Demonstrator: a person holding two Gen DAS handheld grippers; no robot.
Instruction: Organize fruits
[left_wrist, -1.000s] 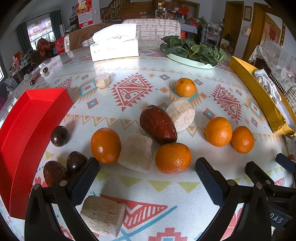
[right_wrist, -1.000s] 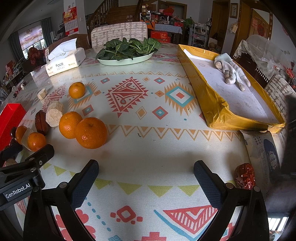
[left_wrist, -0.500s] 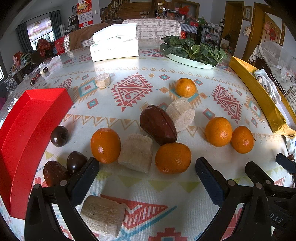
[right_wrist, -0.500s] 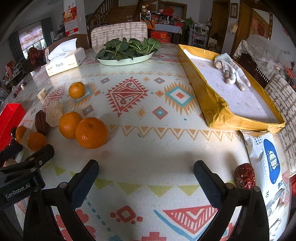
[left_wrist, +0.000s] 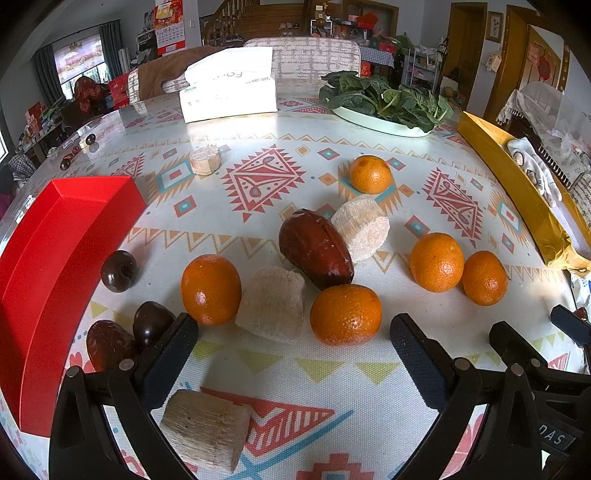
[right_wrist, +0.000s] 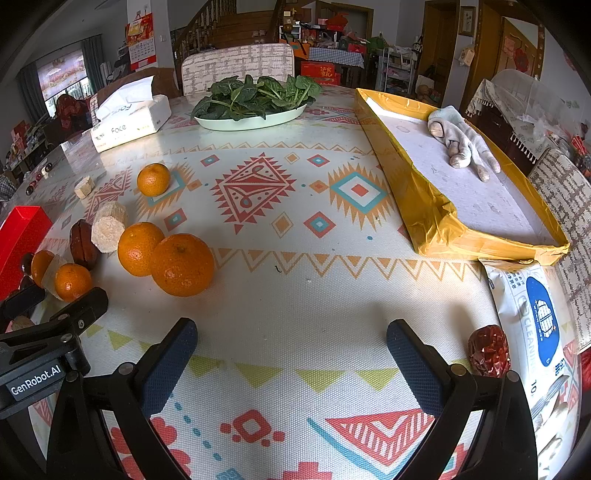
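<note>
In the left wrist view, several oranges (left_wrist: 345, 314) lie on the patterned tablecloth with pale sugarcane chunks (left_wrist: 271, 305), a large brown date (left_wrist: 314, 249) and small dark fruits (left_wrist: 119, 270). My left gripper (left_wrist: 291, 360) is open and empty, just short of the nearest orange, with a cane chunk (left_wrist: 205, 430) below it. A red tray (left_wrist: 55, 236) lies at the left. In the right wrist view, my right gripper (right_wrist: 290, 363) is open and empty over bare cloth. Two oranges (right_wrist: 182, 264) sit ahead to its left, and a wrinkled red date (right_wrist: 488, 350) lies at the right.
A yellow-rimmed tray (right_wrist: 436, 221) holding a grey glove (right_wrist: 461, 146) lies at the right. A plate of greens (right_wrist: 255, 110) and a tissue box (right_wrist: 129, 122) stand at the back. A wipes packet (right_wrist: 535, 325) lies at the right edge.
Both grippers have stayed where they were. In the right wrist view, something dark that covered the wipes packet a second ago is gone, and the packet now shows.
</note>
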